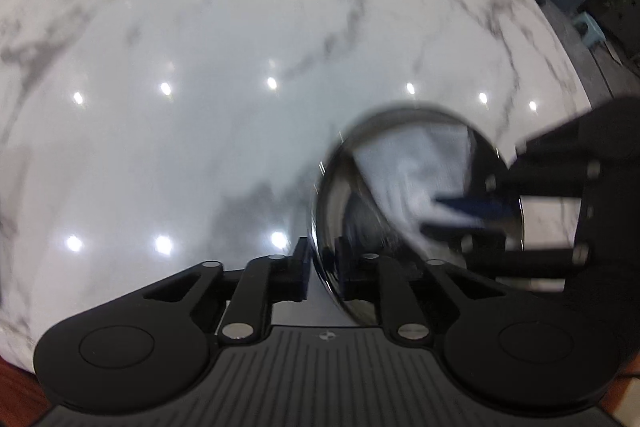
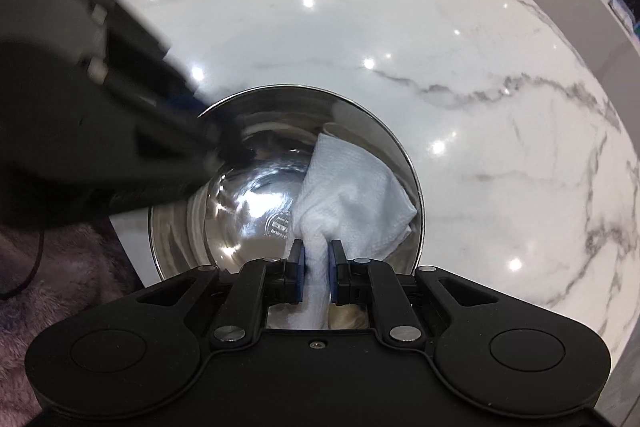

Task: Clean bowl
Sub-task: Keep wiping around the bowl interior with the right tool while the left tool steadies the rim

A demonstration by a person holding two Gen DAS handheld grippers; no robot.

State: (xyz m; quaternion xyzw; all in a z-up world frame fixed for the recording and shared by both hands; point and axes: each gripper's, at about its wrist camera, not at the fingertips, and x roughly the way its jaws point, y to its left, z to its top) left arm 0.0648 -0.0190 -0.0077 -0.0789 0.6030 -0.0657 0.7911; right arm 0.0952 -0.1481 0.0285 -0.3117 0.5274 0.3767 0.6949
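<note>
Right wrist view: steel bowl (image 2: 256, 187) sits tilted on the marble surface (image 2: 460, 47), white paper towel (image 2: 352, 203) inside at 3 o'clock. Right gripper (image 2: 316, 261) is clamped on the towel's twisted end. Left gripper (image 1: 320, 267) pinches the bowl's rim, entering from 10 o'clock in the right wrist view.

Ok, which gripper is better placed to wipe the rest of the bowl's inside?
Right. The right gripper already pinches the white paper towel inside the steel bowl, while the left gripper clamps the bowl's rim, steadying it.
</note>
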